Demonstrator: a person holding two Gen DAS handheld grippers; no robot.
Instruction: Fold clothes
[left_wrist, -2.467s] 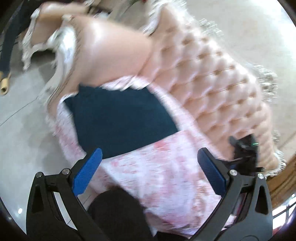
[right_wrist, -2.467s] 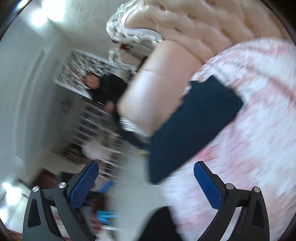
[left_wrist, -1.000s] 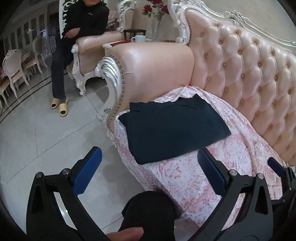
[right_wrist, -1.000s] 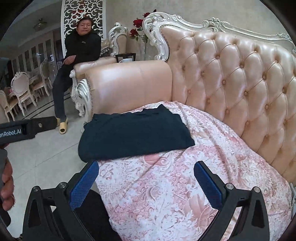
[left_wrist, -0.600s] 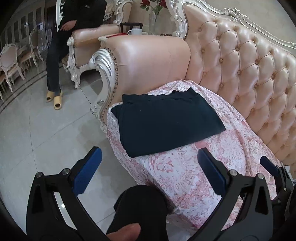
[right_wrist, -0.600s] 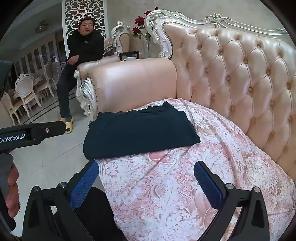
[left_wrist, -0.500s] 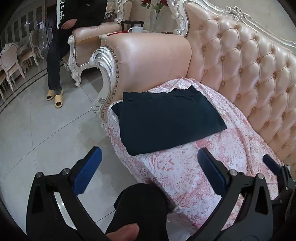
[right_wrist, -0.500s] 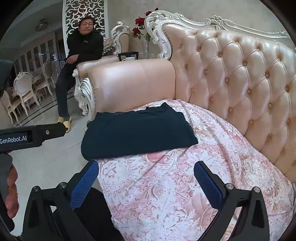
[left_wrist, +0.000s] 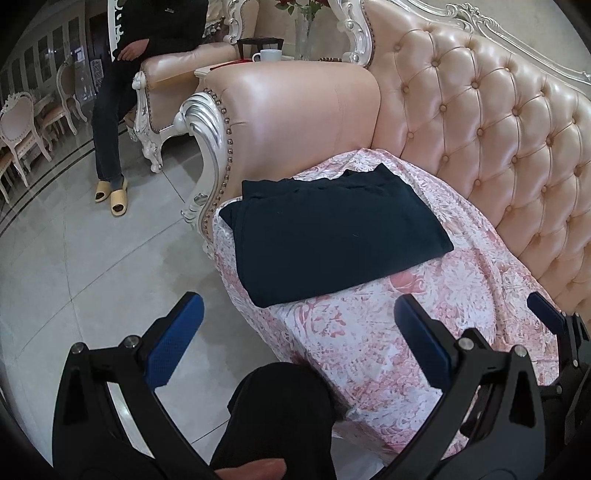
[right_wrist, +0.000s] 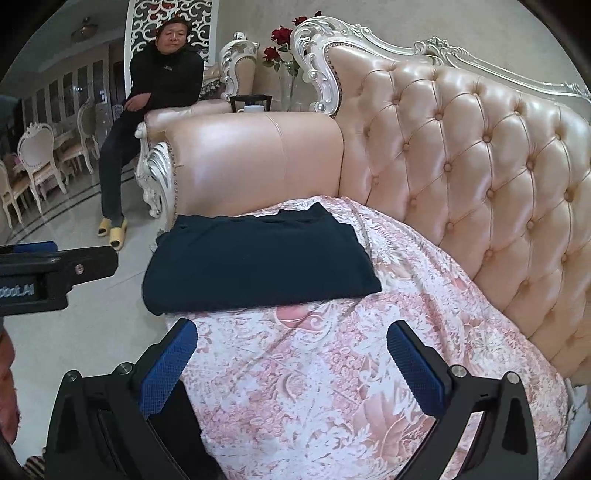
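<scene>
Floor (left_wrist: 55, 277) fills the left, w/ a seated man (right_wrist: 155, 92) far off beyond both grippers. Left gripper (left_wrist: 295, 332) hangs w/ fingers spread wide, nothing between them; its left finger (left_wrist: 177, 339) is over tile, right finger (left_wrist: 421, 343) over the cover (left_wrist: 369, 350). Shirt (left_wrist: 332, 236), dark navy, folded into a flat rectangle, lies ahead of the fingertips on the pink floral cover, just beside the sofa armrest (left_wrist: 295, 118), not touching either gripper. Right gripper (right_wrist: 291, 362) is also wide apart and empty, both fingers above the cover, shirt (right_wrist: 258, 262) ahead and slightly left. Tufted backrest (right_wrist: 480, 177) rises to the right. Right gripper's tip (left_wrist: 546, 317) shows at the left view's right edge.
</scene>
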